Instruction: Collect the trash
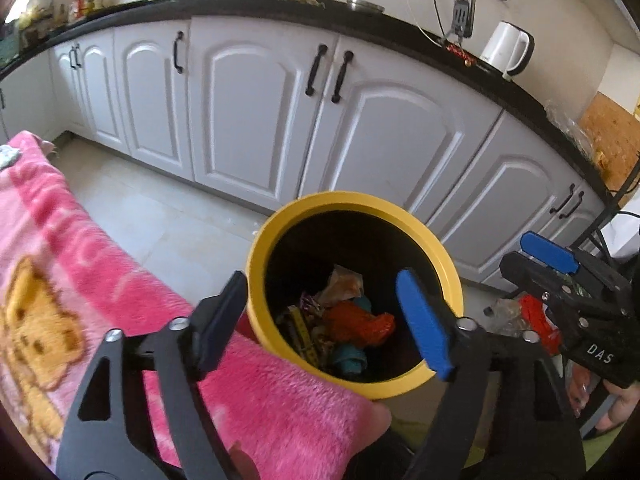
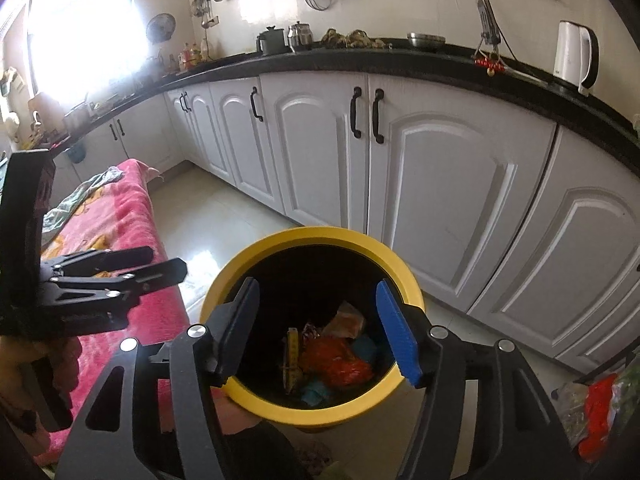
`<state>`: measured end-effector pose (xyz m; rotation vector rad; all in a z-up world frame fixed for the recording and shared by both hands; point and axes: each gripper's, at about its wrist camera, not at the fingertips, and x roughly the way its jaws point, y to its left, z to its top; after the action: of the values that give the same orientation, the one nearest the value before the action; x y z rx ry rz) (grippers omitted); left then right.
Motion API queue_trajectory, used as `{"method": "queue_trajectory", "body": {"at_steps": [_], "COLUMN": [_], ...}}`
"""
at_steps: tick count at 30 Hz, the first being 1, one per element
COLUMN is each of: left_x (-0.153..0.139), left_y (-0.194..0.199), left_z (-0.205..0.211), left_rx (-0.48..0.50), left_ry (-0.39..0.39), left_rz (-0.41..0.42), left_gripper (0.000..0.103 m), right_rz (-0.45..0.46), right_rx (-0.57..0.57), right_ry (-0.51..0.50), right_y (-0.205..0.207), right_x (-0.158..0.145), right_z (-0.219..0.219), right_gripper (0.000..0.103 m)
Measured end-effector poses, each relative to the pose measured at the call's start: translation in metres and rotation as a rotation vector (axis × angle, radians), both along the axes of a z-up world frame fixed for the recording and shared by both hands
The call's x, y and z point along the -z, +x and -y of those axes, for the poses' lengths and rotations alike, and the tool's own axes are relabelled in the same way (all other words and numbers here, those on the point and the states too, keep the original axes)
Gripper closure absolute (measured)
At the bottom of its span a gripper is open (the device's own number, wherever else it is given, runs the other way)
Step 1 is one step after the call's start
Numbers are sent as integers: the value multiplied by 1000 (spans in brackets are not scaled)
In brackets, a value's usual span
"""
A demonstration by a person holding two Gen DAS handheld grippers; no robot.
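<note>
A yellow trash bin [image 1: 276,224] stands on the floor beside a pink blanket [image 1: 80,264]; it also shows in the right wrist view [image 2: 256,248]. Inside lie several pieces of trash, among them an orange wrapper [image 1: 356,324] [image 2: 336,360]. My left gripper [image 1: 324,320] is open and empty, held over the bin's near rim. My right gripper [image 2: 320,332] is open and empty, held over the bin's mouth. The right gripper also shows in the left wrist view [image 1: 560,268], and the left gripper in the right wrist view [image 2: 160,264].
White kitchen cabinets [image 1: 256,120] under a black counter [image 2: 400,60] run behind the bin. A white kettle [image 1: 506,48] stands on the counter. A plastic bag with red and clear items [image 2: 592,408] lies on the floor at the right. Tiled floor [image 1: 152,216] lies between blanket and cabinets.
</note>
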<state>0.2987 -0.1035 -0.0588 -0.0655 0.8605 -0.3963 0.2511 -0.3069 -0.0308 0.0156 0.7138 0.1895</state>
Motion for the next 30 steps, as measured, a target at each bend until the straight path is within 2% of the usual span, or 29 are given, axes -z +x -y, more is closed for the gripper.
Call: {"method": "queue_trajectory", "body": {"at_steps": [5,8,13,20,30], "left_x": [-17,-27,-41,-59,-76], "left_y": [-17,-30,-49,-77,-129], "left_z": [-15,-22,-33,-48,-64], "left_rx": [-24,-33,-54,-106,-167], "left_ry": [10,14,19,35,41], "left_rz": [19,41,66,110,218], "left_gripper": [14,11,11,11,11], "right_rz": [25,42,64,119,191], "right_rx": [4,5,4,30,41], "right_ry": [0,-9,-20,-34,-32], "right_y": [-17,-28,-45,-73,-122], "right_x": [-11,-16,-23,-38,-51], "right_z": [-7,-11,-17,-20,-30], "right_gripper": [37,32,25,9,6]}}
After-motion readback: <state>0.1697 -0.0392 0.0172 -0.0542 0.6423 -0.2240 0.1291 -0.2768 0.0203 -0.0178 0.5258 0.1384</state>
